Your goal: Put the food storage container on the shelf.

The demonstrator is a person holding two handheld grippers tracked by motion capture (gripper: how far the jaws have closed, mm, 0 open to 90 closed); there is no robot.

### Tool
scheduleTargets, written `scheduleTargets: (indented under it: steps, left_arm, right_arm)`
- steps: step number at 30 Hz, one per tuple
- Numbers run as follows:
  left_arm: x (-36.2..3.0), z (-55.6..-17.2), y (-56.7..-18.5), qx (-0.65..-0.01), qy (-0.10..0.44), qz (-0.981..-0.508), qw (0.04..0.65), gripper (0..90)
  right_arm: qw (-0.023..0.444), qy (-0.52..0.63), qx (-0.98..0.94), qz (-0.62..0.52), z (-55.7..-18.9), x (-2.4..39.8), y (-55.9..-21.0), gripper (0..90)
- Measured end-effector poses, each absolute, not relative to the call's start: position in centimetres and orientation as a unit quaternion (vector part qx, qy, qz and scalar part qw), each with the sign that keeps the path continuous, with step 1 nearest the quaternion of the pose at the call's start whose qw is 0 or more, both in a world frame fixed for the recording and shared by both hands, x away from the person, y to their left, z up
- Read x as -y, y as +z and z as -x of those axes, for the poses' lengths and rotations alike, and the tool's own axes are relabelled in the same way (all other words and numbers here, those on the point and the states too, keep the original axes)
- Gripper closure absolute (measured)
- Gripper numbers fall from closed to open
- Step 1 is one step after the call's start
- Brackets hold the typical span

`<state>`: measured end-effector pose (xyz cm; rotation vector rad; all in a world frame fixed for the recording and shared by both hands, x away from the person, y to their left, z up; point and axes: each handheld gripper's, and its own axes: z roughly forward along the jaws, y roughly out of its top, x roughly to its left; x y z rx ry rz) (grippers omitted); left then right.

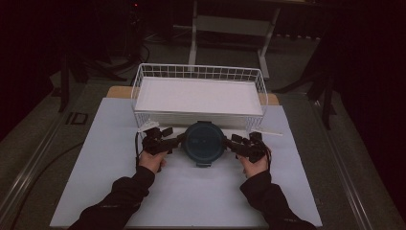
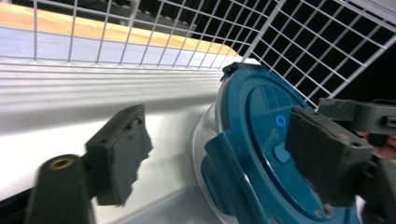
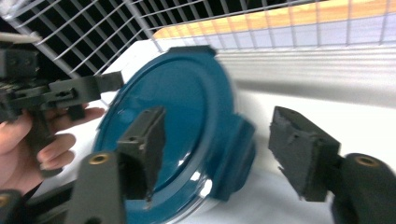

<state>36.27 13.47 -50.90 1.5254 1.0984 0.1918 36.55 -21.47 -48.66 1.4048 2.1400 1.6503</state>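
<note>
A round clear container with a dark teal lid [image 1: 203, 143] sits on the white mat just in front of the wire basket. My left gripper [image 1: 174, 139] is at its left rim and my right gripper [image 1: 232, 143] at its right rim. In the left gripper view the left gripper [image 2: 224, 156] stands open around the lid's side latch [image 2: 233, 172], with the left pad [image 2: 119, 154] apart from the container [image 2: 261, 116]. In the right gripper view the right gripper [image 3: 224, 151] is open too; the lid's latch [image 3: 238, 149] lies between its pads and the right pad [image 3: 303, 158] is clear of it.
A white wire basket [image 1: 198, 72] with a flat white liner stands right behind the container. The white mat [image 1: 191, 196] covers the table, whose wooden edge shows behind the basket. The person's dark sleeves come in from the bottom. Floor and desk legs lie beyond.
</note>
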Motion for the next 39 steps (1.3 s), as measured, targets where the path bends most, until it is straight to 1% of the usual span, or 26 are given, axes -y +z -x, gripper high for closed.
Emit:
scheduleTargets:
  steps: [2,3,5,7,8,10,11,12,14,16,19,23,24,29,31,39]
  left_arm:
    - [-13.6,-35.6,-50.6,-0.463,0.078,-0.656,0.591,15.2]
    - [-13.6,-35.4,-50.5,-0.460,0.076,-0.661,0.588,15.1]
    - [-13.7,-34.8,-50.3,-0.452,0.067,-0.672,0.582,14.4]
    - [-13.8,-34.2,-50.2,-0.450,0.058,-0.682,0.573,7.4]
    - [-13.9,-33.8,-50.1,-0.449,0.051,-0.687,0.569,5.1]
    - [-14.0,-33.6,-50.0,-0.449,0.048,-0.688,0.569,2.2]
    - [-14.1,-33.0,-49.8,-0.451,0.041,-0.693,0.561,2.2]
    - [-14.3,-32.6,-49.6,-0.450,0.039,-0.696,0.559,1.1]
    - [-14.4,-32.2,-49.4,-0.445,0.039,-0.700,0.557,1.1]
    - [-14.5,-31.5,-49.2,-0.438,0.050,-0.708,0.551,1.1]
    - [-14.7,-30.9,-49.3,-0.436,0.051,-0.708,0.553,1.1]
    - [-15.1,-30.3,-49.9,-0.438,0.054,-0.697,0.566,1.1]
    - [-15.1,-30.3,-50.0,-0.435,0.059,-0.699,0.565,1.1]
    - [-15.2,-30.0,-49.9,-0.427,0.079,-0.702,0.565,1.1]
    - [-15.3,-30.0,-50.0,-0.427,0.081,-0.700,0.567,1.1]
    - [-15.5,-30.1,-50.2,-0.428,0.082,-0.699,0.567,1.1]
  right_arm:
    - [0.043,0.546,-0.704,-0.452,-35.5,21.4,-48.3,41.5]
    - [0.036,0.547,-0.709,-0.443,-35.0,21.3,-48.1,45.0]
    - [0.029,0.545,-0.718,-0.431,-34.0,21.0,-47.8,47.5]
    - [0.021,0.545,-0.725,-0.421,-33.0,20.7,-47.5,50.6]
    - [0.017,0.545,-0.727,-0.417,-32.4,20.4,-47.6,53.8]
    - [0.008,0.542,-0.730,-0.417,-32.0,20.2,-47.7,55.0]
    - [0.004,0.540,-0.733,-0.414,-31.7,20.0,-47.9,58.0]
    - [-0.007,0.530,-0.740,-0.413,-31.0,19.6,-48.4,64.4]
    - [-0.012,0.519,-0.750,-0.410,-30.4,19.0,-49.0,69.4]
    - [-0.017,0.506,-0.759,-0.409,-30.0,18.3,-49.9,77.2]
    - [-0.025,0.497,-0.766,-0.408,-29.9,17.6,-50.7,80.4]
    - [-0.030,0.491,-0.771,-0.404,-30.0,17.0,-51.3,81.5]
    - [-0.030,0.487,-0.776,-0.400,-30.1,16.6,-51.6,84.9]
    - [-0.029,0.480,-0.780,-0.401,-30.3,16.1,-52.0,89.5]
    - [-0.032,0.477,-0.785,-0.395,-30.4,15.8,-52.1,89.6]
    - [-0.017,0.471,-0.786,-0.400,-31.0,16.0,-52.4,89.8]
